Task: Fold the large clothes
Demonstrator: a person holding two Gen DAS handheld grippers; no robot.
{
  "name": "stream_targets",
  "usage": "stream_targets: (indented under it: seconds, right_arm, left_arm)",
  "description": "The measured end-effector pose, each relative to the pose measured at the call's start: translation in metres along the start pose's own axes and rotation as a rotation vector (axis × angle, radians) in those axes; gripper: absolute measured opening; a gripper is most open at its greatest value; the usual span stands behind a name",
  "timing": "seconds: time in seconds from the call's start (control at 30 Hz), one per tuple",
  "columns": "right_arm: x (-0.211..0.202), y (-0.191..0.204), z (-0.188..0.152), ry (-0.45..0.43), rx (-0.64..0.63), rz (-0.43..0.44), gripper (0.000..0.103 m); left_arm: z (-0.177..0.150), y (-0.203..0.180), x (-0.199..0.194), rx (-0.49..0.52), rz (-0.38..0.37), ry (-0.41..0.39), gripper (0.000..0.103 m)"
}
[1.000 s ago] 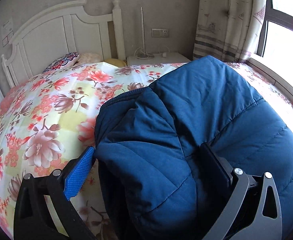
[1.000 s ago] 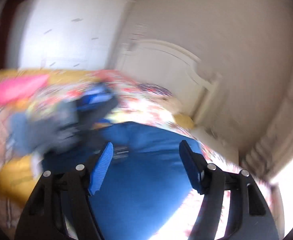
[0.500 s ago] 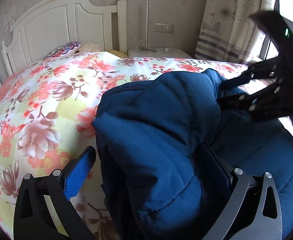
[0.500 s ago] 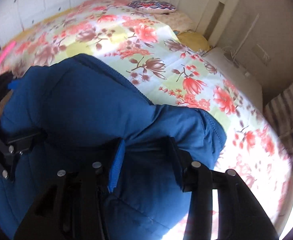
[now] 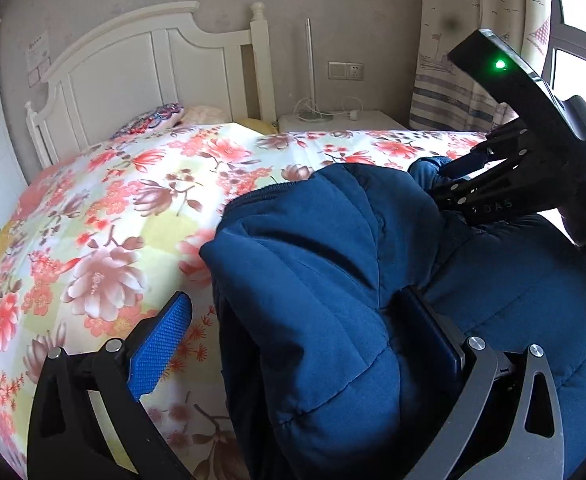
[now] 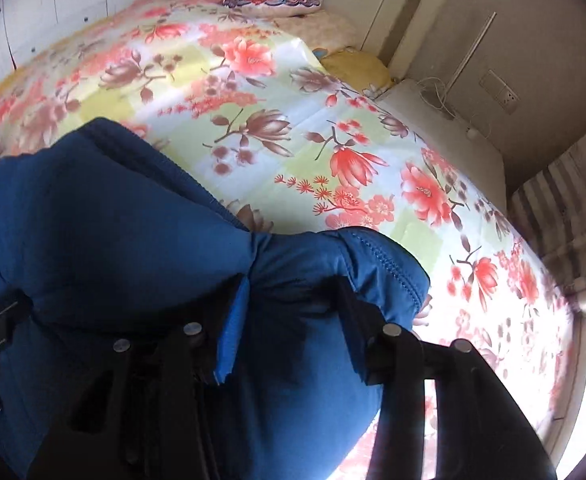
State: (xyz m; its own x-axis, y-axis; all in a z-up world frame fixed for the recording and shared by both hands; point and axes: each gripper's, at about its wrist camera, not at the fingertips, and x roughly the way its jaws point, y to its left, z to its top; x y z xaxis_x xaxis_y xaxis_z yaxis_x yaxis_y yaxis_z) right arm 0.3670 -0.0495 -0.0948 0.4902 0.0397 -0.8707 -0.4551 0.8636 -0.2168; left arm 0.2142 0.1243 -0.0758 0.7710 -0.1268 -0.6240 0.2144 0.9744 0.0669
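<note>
My right gripper (image 6: 293, 320) has swung down from above the bed and its fingers (image 6: 233, 320) have just been closing, now pinching a fold of the padded navy-blue quilted jacket (image 5: 333, 280). That fold has bunched up toward the bed's window side.

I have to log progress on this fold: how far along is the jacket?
Done: one padded part of the blue jacket is already doubled over on the bed. In hand: the right gripper is clamped on a stitched edge, its jaws having just been closing; the left gripper stands wide around a bulge. Left: the jacket remains a bulky, uneven heap.
</note>
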Motion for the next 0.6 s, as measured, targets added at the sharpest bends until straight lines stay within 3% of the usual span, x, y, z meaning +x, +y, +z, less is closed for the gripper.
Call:
stream_targets:
  seconds: [0.17,0.37,0.47,0.6]
  right_arm:
    - [-0.006,0.006,0.008,0.054,-0.027,-0.040,0.045]
    - [-0.062,0.023,0.026,-0.114,-0.009,0.104,0.044]
    - [-0.009,0.055,0.021,0.057,-0.106,0.117,0.046]
    - [0.004,0.053,0.022,0.082,-0.074,0.152,0.047]
  left_arm:
    - [-0.002,0.000,-0.004,0.001,0.024,-0.019,0.099]
    - [-0.007,0.001,-0.013,-0.017,0.082,-0.068,0.099]
    - [-0.007,-0.001,-0.017,-0.004,0.111,-0.071,0.099]
    - [-0.005,0.000,-0.032,0.029,0.207,-0.049,0.099]
